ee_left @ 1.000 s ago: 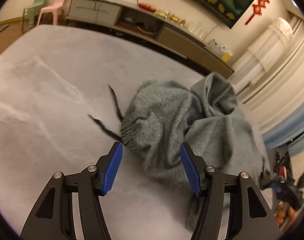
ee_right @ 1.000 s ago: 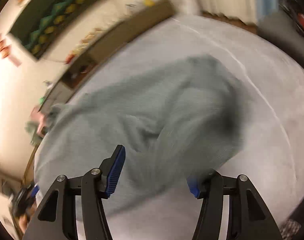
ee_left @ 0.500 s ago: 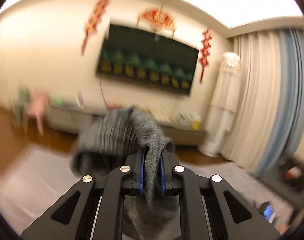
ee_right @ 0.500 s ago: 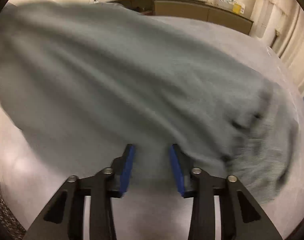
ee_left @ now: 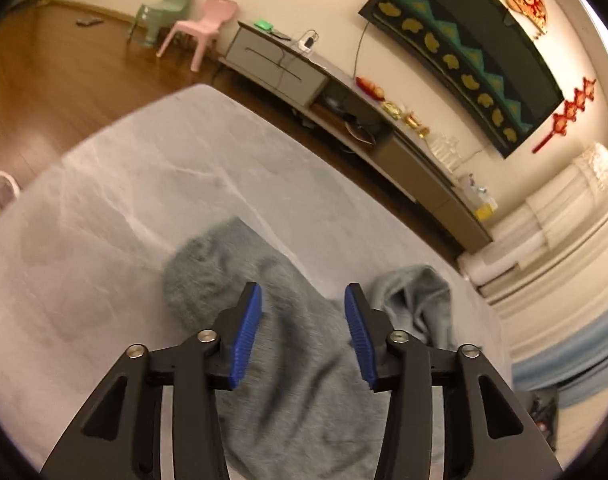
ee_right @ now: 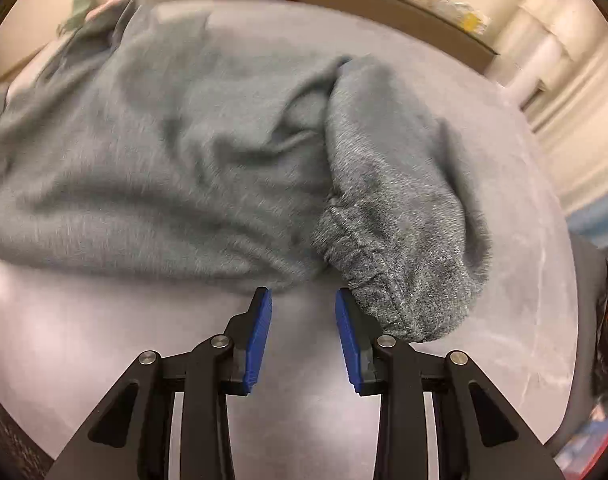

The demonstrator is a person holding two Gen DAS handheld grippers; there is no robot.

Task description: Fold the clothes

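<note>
A grey fleece garment [ee_right: 176, 168] lies rumpled on the pale grey padded surface [ee_left: 124, 184]. Its ribbed elastic cuff end [ee_right: 399, 280] lies just beyond my right gripper's right finger. My right gripper [ee_right: 303, 300] is open and empty, just short of the garment's near edge. In the left wrist view the same garment [ee_left: 304, 392] stretches under my left gripper [ee_left: 303, 296], which is open with cloth below and between the fingers, not pinched. A loose lighter fold [ee_left: 415, 300] lies to the right.
A long low TV cabinet [ee_left: 343, 104] runs along the far wall under a dark wall panel [ee_left: 463, 52]. A pink chair [ee_left: 204, 28] and a green chair [ee_left: 164, 12] stand on the wooden floor. Curtains [ee_left: 563, 248] hang at right.
My left gripper, shut on the lifted garment half a second ago, has opened and the cloth now lies on the surface. My right gripper has opened slightly wider at the garment's edge.
</note>
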